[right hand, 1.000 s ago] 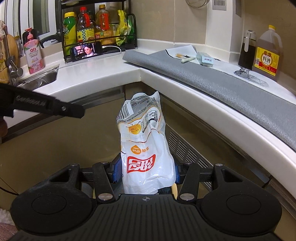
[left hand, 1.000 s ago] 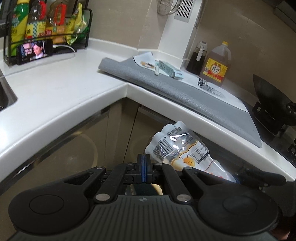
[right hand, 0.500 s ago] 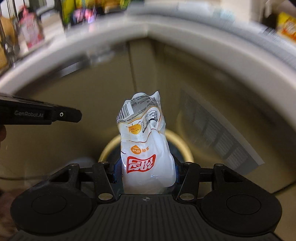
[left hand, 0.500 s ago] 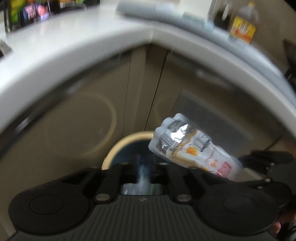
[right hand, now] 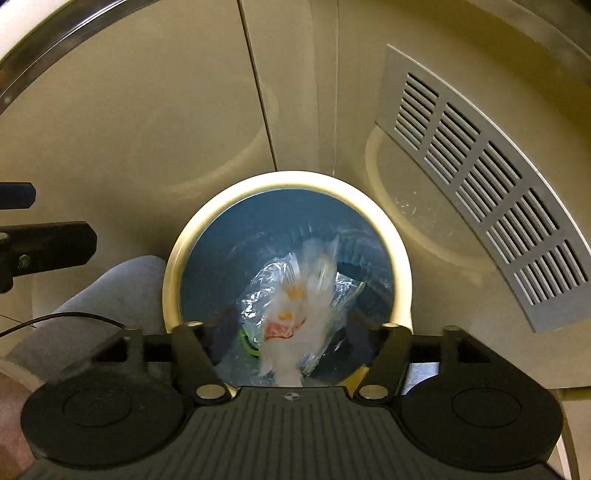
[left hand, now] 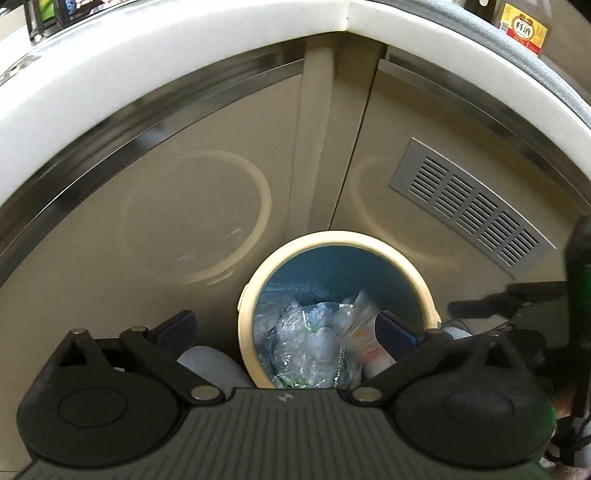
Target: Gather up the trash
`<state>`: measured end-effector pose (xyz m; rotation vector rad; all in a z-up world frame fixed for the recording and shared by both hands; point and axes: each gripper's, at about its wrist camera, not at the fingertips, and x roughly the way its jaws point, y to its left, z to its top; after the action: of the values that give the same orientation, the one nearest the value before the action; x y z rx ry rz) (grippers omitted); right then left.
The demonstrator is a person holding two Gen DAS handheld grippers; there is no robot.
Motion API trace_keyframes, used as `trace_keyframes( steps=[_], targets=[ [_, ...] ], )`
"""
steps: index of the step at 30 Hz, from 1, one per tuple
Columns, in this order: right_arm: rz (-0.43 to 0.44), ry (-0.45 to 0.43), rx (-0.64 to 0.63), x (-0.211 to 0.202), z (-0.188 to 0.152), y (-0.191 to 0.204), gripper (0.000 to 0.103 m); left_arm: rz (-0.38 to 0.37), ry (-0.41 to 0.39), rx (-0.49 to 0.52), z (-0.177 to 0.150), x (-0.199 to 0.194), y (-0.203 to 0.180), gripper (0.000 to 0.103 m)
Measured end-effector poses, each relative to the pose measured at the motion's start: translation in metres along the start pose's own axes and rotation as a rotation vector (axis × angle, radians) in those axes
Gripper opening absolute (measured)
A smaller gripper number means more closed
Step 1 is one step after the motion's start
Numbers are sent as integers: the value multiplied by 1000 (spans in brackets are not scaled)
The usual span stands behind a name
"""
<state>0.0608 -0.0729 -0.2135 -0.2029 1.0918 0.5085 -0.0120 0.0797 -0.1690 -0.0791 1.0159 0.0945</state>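
trash bin point(left hand: 246, 302) with a cream rim and blue inside stands on the floor in the corner where two beige cabinet doors point(left hand: 192, 206) meet, below the white counter edge point(left hand: 147, 48); both grippers point down at its mouth; left gripper point(left hand: 291, 332) has just been opening and its jaws now stand wide apart with nothing between the pads, one blue pad out to the left of the bin, the other over the bin's right side; crumpled clear plastic point(left hand: 310, 339) lies in the bin beneath it; white snack pouch point(right hand: 291, 306) with orange and red print shows blurred in the right wrist view, over the clear plastic inside the bin point(right hand: 173, 273), and its printed edge point(left hand: 364, 332) shows in the left wrist view beside the right pad; right gripper point(right hand: 291, 354) has just been opening too; its jaws are spread and the pads do not press the pouch, which is loose between them; whether the pouch has come to rest i cannot tell; grey vent grille point(right hand: 480, 177) sits on the right-hand cabinet door; yellow-labelled bottle point(left hand: 524, 27) stands on the counter at the top right; grey-clad knee point(right hand: 92, 295) of the person shows left of the bin.
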Motion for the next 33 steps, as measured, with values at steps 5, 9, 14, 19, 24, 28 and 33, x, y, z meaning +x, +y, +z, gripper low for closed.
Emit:
trace_keyframes(
  steps=[5, 9, 14, 19, 24, 28, 33],
  targets=[
    [-20, -69, -15, -30, -9, 7, 80, 48, 3, 0, -3, -4, 1, 103],
    [10, -136, -3, -68, -17, 5, 87, 59, -16, 16, -4, -14, 0, 103],
    [-20, -222, -73, -96, -33, 16, 96, 46, -19, 55, -6, -18, -7, 103],
    [-54, -233, -98, -99, -34, 24, 96, 41, -26, 107, -7, -22, -16, 103],
    [-62, -222, -86, -100, -36, 23, 97, 48, -34, 126, -8, -23, -18, 103],
    [-65, -224, -83, -97, -37, 23, 97, 51, -39, 138, -9, -24, -21, 103],
    [-64, -217, -80, -96, -37, 23, 97, 56, -48, 151, -9, -25, -23, 103]
  ],
)
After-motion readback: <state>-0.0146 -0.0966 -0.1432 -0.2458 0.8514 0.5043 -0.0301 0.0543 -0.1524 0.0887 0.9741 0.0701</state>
